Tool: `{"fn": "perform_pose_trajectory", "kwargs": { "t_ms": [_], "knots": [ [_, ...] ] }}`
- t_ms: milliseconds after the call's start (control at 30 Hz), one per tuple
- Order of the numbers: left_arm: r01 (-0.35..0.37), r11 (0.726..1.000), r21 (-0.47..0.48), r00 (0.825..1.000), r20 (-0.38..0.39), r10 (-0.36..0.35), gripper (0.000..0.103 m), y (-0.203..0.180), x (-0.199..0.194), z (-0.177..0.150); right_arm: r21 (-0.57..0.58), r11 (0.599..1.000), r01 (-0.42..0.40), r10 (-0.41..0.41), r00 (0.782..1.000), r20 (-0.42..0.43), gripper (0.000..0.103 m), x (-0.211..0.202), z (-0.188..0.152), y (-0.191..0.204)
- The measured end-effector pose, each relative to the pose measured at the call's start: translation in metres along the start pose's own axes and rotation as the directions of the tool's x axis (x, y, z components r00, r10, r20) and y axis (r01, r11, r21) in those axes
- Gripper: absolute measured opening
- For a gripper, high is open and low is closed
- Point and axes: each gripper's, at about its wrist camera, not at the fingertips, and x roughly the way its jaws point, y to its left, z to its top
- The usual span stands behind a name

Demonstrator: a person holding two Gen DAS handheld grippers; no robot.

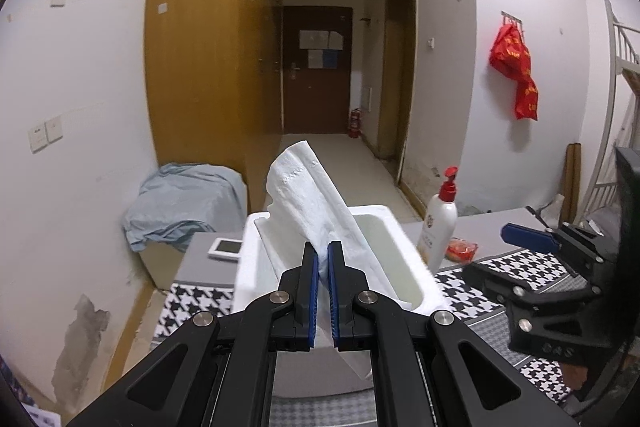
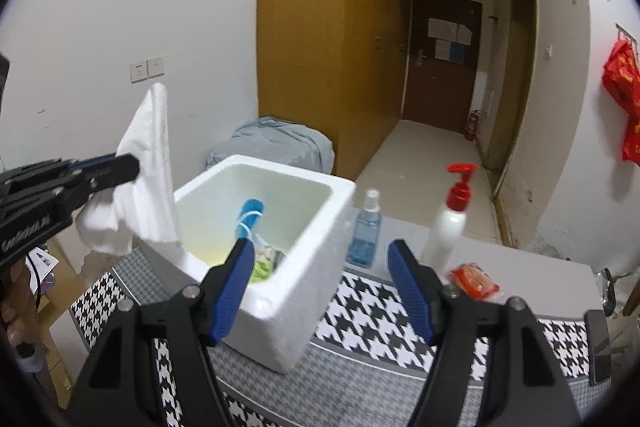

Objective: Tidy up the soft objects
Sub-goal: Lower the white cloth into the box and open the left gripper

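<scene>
your left gripper (image 1: 323, 255) points forward and a little downward over the near wall of the white foam box (image 1: 256, 267), its blue pads (image 1: 313, 291) pinched nearly together on a white folded cloth (image 1: 308, 195). from the right wrist view the same gripper (image 2: 136, 163) reaches in from the left edge, roughly level, with the cloth (image 2: 148, 171) held above the box's left rim (image 2: 180, 195). the cloth's long axis runs steeply: its upper end rises well above the pads and leans away from you and to the left, while its lower end hangs down past the pads, bunched and loose, beside the box's left wall.

your right gripper (image 2: 322, 287) sits low over the houndstooth mat (image 2: 372, 311), tilted downward toward the box's near right corner. its jaws stand wide apart with nothing between them; the left pad (image 2: 232, 287) overlaps the box's near wall in the picture, the right pad (image 2: 412, 291) is over the mat.

inside the box lie a blue item (image 2: 252, 211) and a green-and-white packet (image 2: 266, 259). just beyond the box's right side stand a blue spray bottle (image 2: 366, 231) and a white pump bottle (image 2: 450, 219) with a red top, and a small red packet (image 2: 474, 277) lies near it.
</scene>
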Motion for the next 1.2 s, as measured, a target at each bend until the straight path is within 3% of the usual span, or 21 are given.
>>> {"fn": "perform_pose_trajectory", "kwargs": {
  "t_ms": [333,667,767,867,933,1033,1100,1200],
  "knots": [
    [0.022,1.0,0.007,0.998,-0.051,-0.022,0.005,-0.015,0.037,0.007,0.032,0.998,0.047,-0.047,0.999,0.005,0.073,-0.019,-0.016,-0.025],
    [-0.007,1.0,0.026,0.996,-0.088,0.009,0.006,-0.02,0.063,0.008,0.055,0.995,0.085,-0.084,0.996,-0.015,0.073,-0.021,-0.029,-0.039],
    [-0.013,1.0,0.025,0.995,-0.1,0.015,0.012,-0.018,0.069,0.006,0.064,0.994,0.092,-0.091,0.996,-0.017,0.073,-0.021,-0.031,-0.043],
    [-0.028,0.999,0.022,0.995,-0.1,0.03,0.033,-0.017,0.072,0.007,0.073,0.993,0.097,-0.096,0.995,-0.02,0.073,-0.021,-0.032,-0.046],
    [-0.047,0.999,0.025,0.995,-0.092,0.049,0.069,-0.015,0.072,0.006,0.077,0.992,0.097,-0.095,0.995,-0.019,0.073,-0.021,-0.032,-0.047],
    [-0.057,0.998,0.016,0.997,-0.056,0.058,0.093,-0.015,0.068,0.004,0.083,0.992,0.1,-0.099,0.995,-0.021,0.073,-0.02,-0.033,-0.048],
    [-0.049,0.999,0.006,0.998,-0.05,0.049,0.1,-0.015,0.067,0.003,0.091,0.991,0.101,-0.099,0.995,-0.02,0.073,-0.02,-0.033,-0.05],
    [-0.032,0.999,0.018,0.999,-0.042,0.033,0.101,-0.02,0.062,0.002,0.11,0.989,0.104,-0.103,0.995,-0.016,0.073,-0.02,-0.034,-0.053]
  ]
}}
